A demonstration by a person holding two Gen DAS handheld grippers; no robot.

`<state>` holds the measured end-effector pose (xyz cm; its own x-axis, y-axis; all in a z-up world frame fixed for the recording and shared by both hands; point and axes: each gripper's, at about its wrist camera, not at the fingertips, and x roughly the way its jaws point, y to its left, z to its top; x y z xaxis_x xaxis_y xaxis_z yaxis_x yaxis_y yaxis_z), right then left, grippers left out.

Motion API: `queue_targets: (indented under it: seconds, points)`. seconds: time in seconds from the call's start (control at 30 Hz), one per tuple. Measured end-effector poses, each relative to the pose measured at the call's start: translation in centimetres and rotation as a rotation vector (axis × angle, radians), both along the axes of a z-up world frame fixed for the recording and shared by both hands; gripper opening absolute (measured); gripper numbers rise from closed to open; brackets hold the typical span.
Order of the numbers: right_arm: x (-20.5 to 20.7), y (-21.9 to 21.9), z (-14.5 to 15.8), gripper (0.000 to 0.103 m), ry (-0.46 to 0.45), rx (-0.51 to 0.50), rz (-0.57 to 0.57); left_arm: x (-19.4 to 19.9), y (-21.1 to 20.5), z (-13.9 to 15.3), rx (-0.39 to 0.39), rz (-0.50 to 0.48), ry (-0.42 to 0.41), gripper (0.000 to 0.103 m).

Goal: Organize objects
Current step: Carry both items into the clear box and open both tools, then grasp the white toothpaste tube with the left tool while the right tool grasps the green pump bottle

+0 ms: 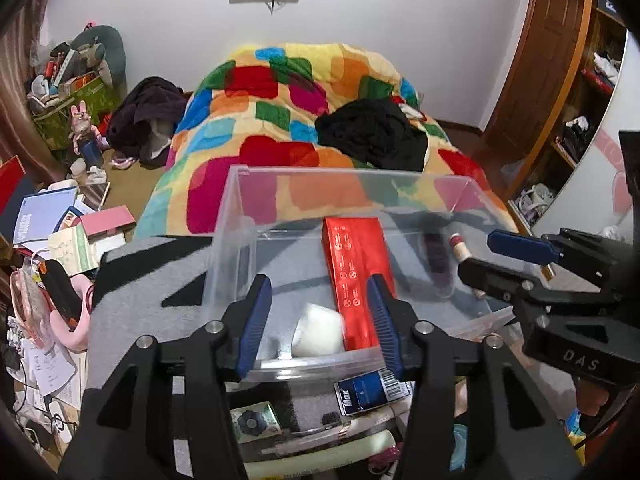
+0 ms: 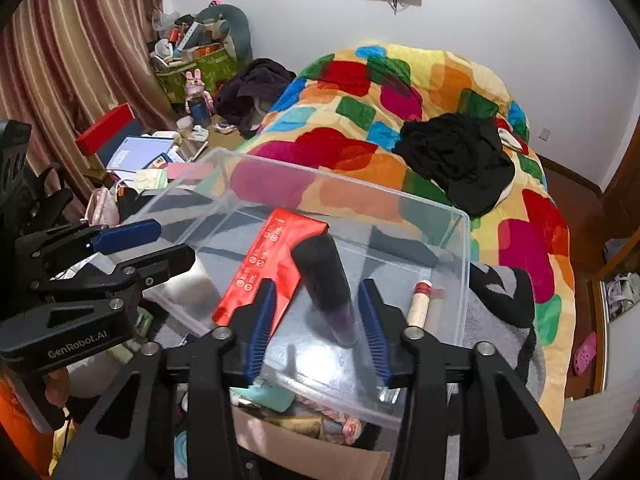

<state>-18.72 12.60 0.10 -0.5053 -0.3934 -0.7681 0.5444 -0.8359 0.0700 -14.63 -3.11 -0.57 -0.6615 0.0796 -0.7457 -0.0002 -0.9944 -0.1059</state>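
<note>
A clear plastic bin (image 1: 352, 174) (image 2: 400, 196) sits on a grey and black cloth at the foot of the bed. Inside lie a red box (image 1: 356, 264) (image 2: 272, 256), a white rounded object (image 1: 320, 332), a dark cylinder (image 1: 438, 256) (image 2: 326, 280) and a small cream bottle with a red cap (image 1: 460, 246) (image 2: 420, 304). My left gripper (image 1: 318, 292) is open over the bin's near wall, with the blurred white object below the gap. My right gripper (image 2: 317, 292) is open, and the blurred dark cylinder stands between its pads without touching them.
A colourful quilt (image 1: 280, 120) with a black garment (image 1: 372, 136) lies behind the bin. A blue Max box (image 1: 368, 394), tubes and a cardboard box (image 2: 320, 452) lie under the near edge. Books and boxes (image 1: 60, 220) clutter the left; a wooden wardrobe (image 1: 560, 60) stands right.
</note>
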Motion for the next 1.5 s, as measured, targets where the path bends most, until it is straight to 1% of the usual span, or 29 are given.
queue_targets:
  seconds: [0.07,0.2,0.23,0.3,0.4,0.47,0.63,0.8,1.0,1.13,1.17,1.2,1.3,1.37,1.4,1.43,1.5]
  points:
    - [0.6,0.2,0.5,0.043,0.005,-0.017,0.007,0.4,0.0,0.6,0.005,-0.002,0.017,0.052]
    - [2.0,0.7,1.5,0.047,0.032,-0.044,0.012,1.9,0.1,1.8,-0.001,0.001,0.062,0.062]
    - [2.3,0.7,1.8,0.05,0.038,-0.047,0.012,2.3,0.1,2.1,-0.004,0.002,0.073,0.065]
    - [3.4,1.2,2.2,0.053,0.057,-0.059,0.014,3.3,0.1,2.3,-0.006,-0.001,0.086,0.069]
    - [4.8,2.0,2.4,0.056,0.069,-0.071,0.016,4.4,0.2,2.0,-0.005,-0.005,0.082,0.073]
    - [5.9,2.5,2.3,0.061,0.076,-0.074,0.013,5.4,0.3,1.5,-0.004,-0.006,0.07,0.074]
    - [7.9,3.7,1.8,0.064,0.049,-0.109,0.002,7.4,0.8,0.0,0.004,-0.028,0.027,0.074]
    - [9.9,4.4,0.7,0.065,0.024,-0.106,-0.004,9.4,1.8,-1.5,-0.022,-0.054,0.002,0.074]
    - [11.2,5.1,-1.8,0.065,-0.044,-0.092,-0.007,11.1,2.5,-4.1,-0.025,-0.076,-0.055,0.074]
    - [11.7,5.6,-3.2,0.064,-0.076,-0.082,-0.021,11.8,2.8,-5.4,-0.013,-0.075,-0.076,0.074]
    - [11.9,5.8,-3.6,0.064,-0.085,-0.082,-0.025,11.9,2.8,-5.6,-0.006,-0.075,-0.078,0.071]
    - [12.0,5.8,-3.8,0.064,-0.092,-0.082,-0.026,12.0,2.8,-5.8,0.005,-0.076,-0.081,0.065]
    - [12.4,6.0,-4.5,0.061,-0.105,-0.081,-0.029,12.2,3.0,-6.0,-0.003,-0.07,-0.067,0.059]
    - [12.6,6.1,-4.7,0.047,-0.109,-0.081,-0.027,12.4,3.2,-6.0,0.0,-0.079,-0.056,0.045]
    - [12.7,6.2,-4.7,0.044,-0.115,-0.088,-0.024,12.4,3.3,-6.0,0.0,-0.082,-0.052,0.04]
    - [12.7,6.3,-4.8,0.039,-0.118,-0.093,-0.023,12.6,3.4,-6.0,-0.004,-0.084,-0.046,0.037]
    - [13.0,6.5,-4.7,0.039,-0.111,-0.099,-0.026,12.9,3.5,-6.1,-0.016,-0.089,-0.036,0.026]
